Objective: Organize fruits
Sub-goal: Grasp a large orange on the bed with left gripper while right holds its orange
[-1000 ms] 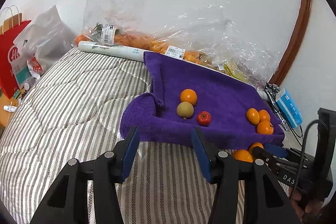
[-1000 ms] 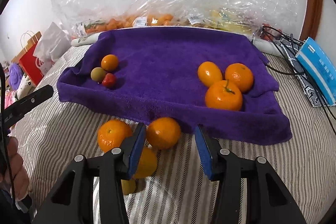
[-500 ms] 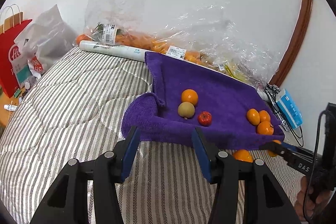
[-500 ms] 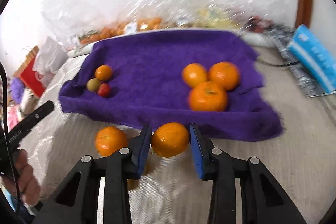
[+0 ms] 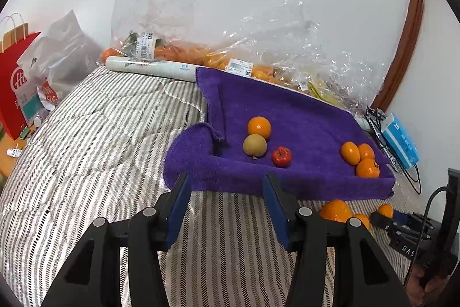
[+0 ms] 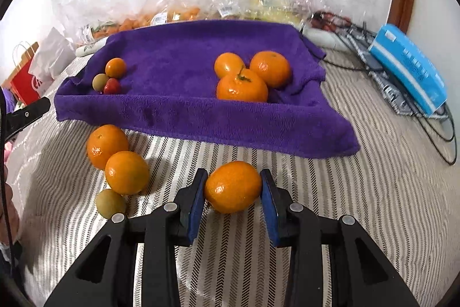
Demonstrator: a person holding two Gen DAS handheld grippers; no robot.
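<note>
The right gripper pinches an orange above the bed, which may slip from its smooth pads, while the left gripper hangs wide open, empty.

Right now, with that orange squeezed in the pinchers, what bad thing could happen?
The right gripper pinches the round orange only at its sides, so it might slip and roll off the striped blanket. Swinging low could bump the two oranges and the green fruit lying loose beside it. The purple towel has a raised front edge that the orange could catch on.
</note>
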